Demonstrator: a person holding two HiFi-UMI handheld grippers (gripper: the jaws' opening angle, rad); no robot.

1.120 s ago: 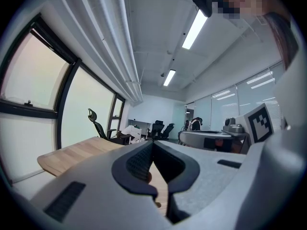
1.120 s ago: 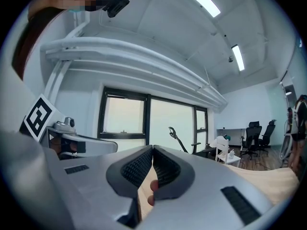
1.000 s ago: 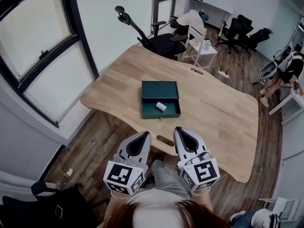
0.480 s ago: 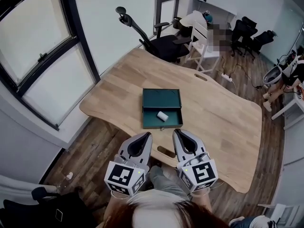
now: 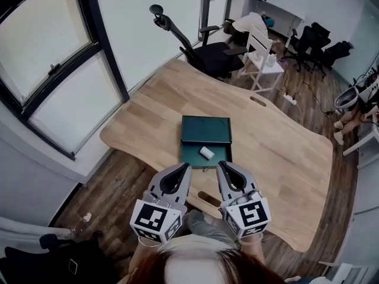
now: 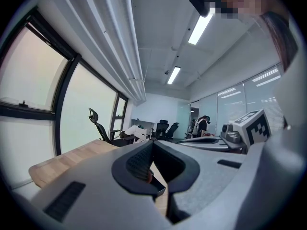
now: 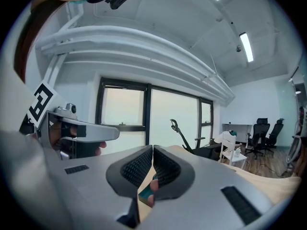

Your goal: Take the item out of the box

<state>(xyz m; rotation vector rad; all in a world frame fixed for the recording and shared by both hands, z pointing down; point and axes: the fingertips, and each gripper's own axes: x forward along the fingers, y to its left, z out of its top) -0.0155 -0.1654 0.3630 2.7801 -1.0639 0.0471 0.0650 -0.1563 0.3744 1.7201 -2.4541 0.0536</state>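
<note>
A dark green box (image 5: 205, 130) lies open on the wooden table (image 5: 272, 152). A small white roll (image 5: 206, 153) rests in its near compartment. Both grippers are held side by side over the table's near edge, short of the box. My left gripper (image 5: 182, 168) (image 6: 152, 144) is shut with nothing between its pads. My right gripper (image 5: 222, 166) (image 7: 152, 149) is likewise shut and empty. In the right gripper view, a sliver of the green box (image 7: 143, 193) shows below the closed tips.
A black office chair (image 5: 201, 51) and a white chair (image 5: 260, 57) stand beyond the table's far edge. Large windows (image 5: 47, 70) run along the left. A slot (image 5: 208, 199) is cut in the tabletop near me. A person (image 5: 362, 96) sits at the far right.
The box and table have drawn closer to the grippers and sit lower in the head view. Both grippers keep their pose and stay shut.
</note>
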